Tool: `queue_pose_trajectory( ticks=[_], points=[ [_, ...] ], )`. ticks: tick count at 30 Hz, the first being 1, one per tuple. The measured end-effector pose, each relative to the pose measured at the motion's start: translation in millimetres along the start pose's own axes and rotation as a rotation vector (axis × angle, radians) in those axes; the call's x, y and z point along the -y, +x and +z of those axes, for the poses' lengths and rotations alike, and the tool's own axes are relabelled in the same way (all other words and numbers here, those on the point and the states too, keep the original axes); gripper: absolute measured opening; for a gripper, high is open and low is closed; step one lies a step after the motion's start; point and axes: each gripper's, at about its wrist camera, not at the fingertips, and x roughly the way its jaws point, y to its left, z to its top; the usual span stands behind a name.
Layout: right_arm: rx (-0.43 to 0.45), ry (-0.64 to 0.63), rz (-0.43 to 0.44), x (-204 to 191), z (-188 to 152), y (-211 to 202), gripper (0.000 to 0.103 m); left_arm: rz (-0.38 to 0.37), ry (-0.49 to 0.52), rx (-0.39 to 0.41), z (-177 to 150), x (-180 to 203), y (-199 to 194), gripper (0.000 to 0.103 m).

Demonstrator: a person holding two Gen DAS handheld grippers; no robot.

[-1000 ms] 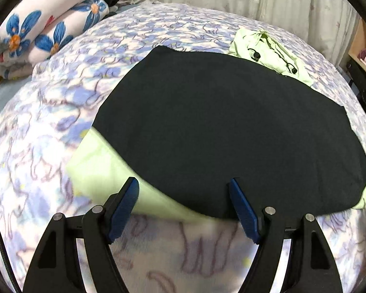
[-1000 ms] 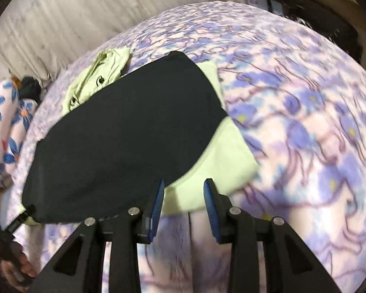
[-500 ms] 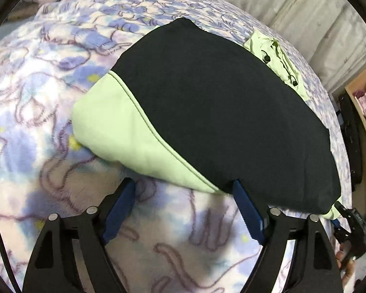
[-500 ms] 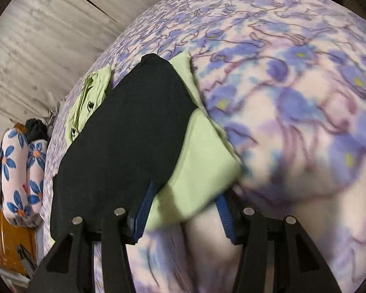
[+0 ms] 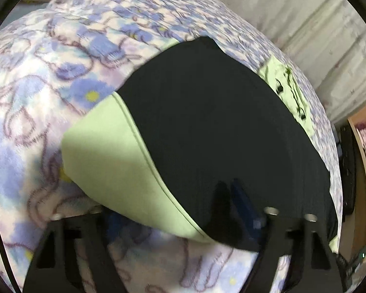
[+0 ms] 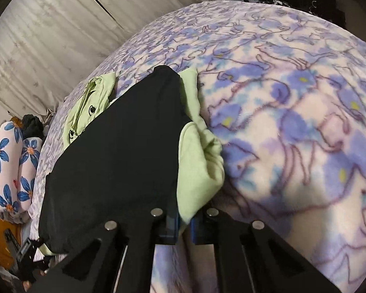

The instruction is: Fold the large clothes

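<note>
A large black and light-green garment [image 5: 207, 127] lies spread on the flowered bed; it also shows in the right wrist view [image 6: 124, 151]. My left gripper [image 5: 178, 217] is open, its fingers straddling the garment's near hem where the green panel [image 5: 114, 156] meets the black. One blue pad [image 5: 241, 205] rests on the black cloth; the other is hidden under the green edge. My right gripper [image 6: 184, 224] is shut on the green corner [image 6: 197, 171] at the garment's other end.
A purple-flowered fleece blanket [image 6: 292, 112] covers the bed. A second light-green garment [image 6: 90, 105] lies at the far side near the curtain. Flower-print pillows [image 6: 12, 168] lie at the bed's end. A wooden shelf [image 5: 363, 161] stands beside the bed.
Both grippers moved forward onto the garment's near edge. The right gripper closed on the green corner. The left gripper's fingers slid over the hem and stayed apart.
</note>
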Motion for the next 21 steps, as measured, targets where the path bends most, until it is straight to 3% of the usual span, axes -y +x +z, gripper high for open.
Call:
queue_pose_trajectory(
  ticks=[2, 4, 10, 15, 21],
  points=[
    [-0.004, 0.009, 0.003, 3, -3, -1, 0.004, 0.021, -0.015, 0.012, 3, -4, 1, 0.025],
    [-0.005, 0.008, 0.000, 4, -5, -1, 0.004, -0.037, -0.048, 0.005, 7, -9, 3, 0.008],
    [0.005, 0.026, 0.016, 3, -2, -3, 0.003, 0.029, 0.016, 0.039, 7, 8, -5, 0.003],
    [0.027, 0.014, 0.029, -5, 0, -21, 0.003, 0.042, 0.051, 0.081, 9, 18, -30, 0.002],
    [0.025, 0.010, 0.032, -9, -6, -49, 0.003, 0.047, 0.070, 0.055, 2, 17, -57, 0.002]
  ],
)
